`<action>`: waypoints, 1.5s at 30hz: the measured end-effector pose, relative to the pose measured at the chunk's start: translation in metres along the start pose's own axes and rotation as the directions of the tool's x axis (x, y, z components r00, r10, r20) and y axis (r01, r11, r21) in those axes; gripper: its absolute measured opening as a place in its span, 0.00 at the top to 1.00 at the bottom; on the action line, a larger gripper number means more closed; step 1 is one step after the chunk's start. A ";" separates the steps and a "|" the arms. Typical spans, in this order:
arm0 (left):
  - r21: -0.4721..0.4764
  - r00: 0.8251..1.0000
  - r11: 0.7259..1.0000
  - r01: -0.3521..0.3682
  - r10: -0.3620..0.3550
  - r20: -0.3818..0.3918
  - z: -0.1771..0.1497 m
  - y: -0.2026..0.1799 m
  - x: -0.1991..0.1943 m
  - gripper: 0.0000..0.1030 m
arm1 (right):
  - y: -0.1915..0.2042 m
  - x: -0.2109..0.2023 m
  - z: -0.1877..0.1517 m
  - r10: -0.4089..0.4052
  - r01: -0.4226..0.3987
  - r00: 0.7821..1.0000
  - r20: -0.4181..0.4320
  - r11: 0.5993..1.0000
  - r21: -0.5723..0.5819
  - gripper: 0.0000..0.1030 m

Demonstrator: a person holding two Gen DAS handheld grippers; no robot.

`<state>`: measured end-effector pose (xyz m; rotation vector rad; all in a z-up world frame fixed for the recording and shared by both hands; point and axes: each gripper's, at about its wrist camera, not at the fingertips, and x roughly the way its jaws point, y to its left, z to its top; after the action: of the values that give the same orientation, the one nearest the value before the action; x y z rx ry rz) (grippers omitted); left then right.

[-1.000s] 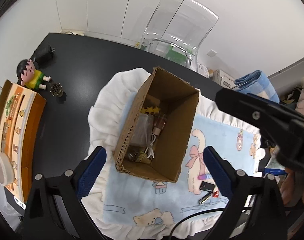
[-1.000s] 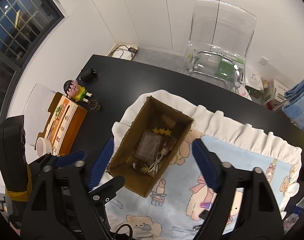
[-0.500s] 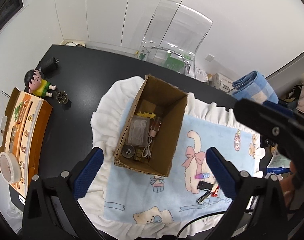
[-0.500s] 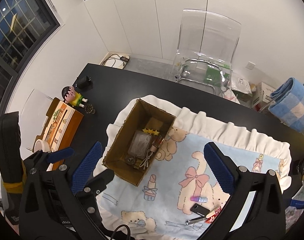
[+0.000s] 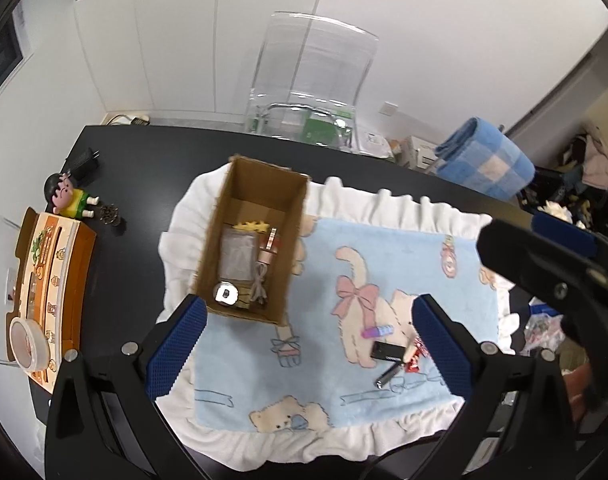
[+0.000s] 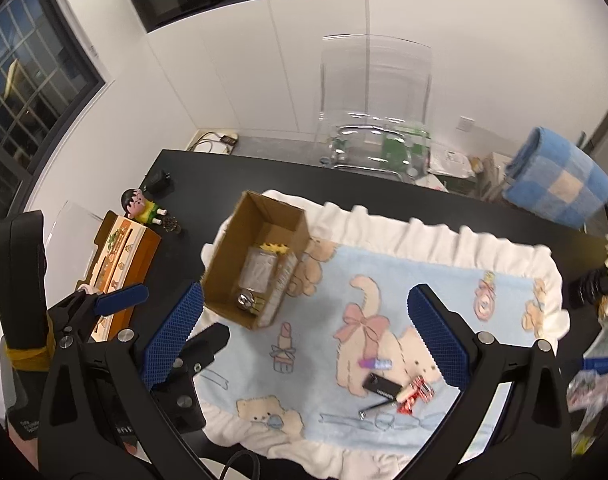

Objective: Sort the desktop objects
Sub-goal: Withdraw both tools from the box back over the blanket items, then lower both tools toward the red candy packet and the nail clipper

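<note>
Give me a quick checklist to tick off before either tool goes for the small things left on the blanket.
1. Left gripper empty, jaws wide apart: ok.
2. Right gripper empty, jaws wide apart: ok.
3. Cardboard box upright on the blanket, top open, bare floor at its far end: ok.
4. Purple tube, black rectangular device, red wrapper and a slim metal piece lie in plain view: ok.
5. Room to grip one alone: not ok for the device, wrapper and metal piece, which crowd together; the tube lies apart.
6. What the slim metal piece is: cannot tell.
</note>
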<state>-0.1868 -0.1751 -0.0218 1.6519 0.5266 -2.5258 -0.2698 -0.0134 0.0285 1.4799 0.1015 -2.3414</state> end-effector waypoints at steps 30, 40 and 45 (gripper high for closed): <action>0.156 0.977 0.987 -0.028 0.060 -0.204 -0.124 -0.120 0.113 0.01 | -0.181 0.039 -0.185 -0.063 0.119 0.976 -0.208 0.956 0.268 0.00; 0.176 0.957 0.984 -0.022 0.071 -0.282 -0.164 -0.125 0.172 0.01 | -0.204 0.104 -0.226 -0.020 0.095 0.962 -0.271 0.959 0.267 0.00; 0.178 0.951 0.984 -0.002 0.057 -0.305 -0.183 -0.127 0.204 0.02 | -0.214 0.136 -0.245 -0.010 0.090 0.955 -0.295 0.962 0.258 0.06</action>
<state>-0.1434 0.0278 -0.2409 2.1206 0.3009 -2.3627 -0.1845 0.2109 -0.2295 1.9723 -0.1105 -2.2267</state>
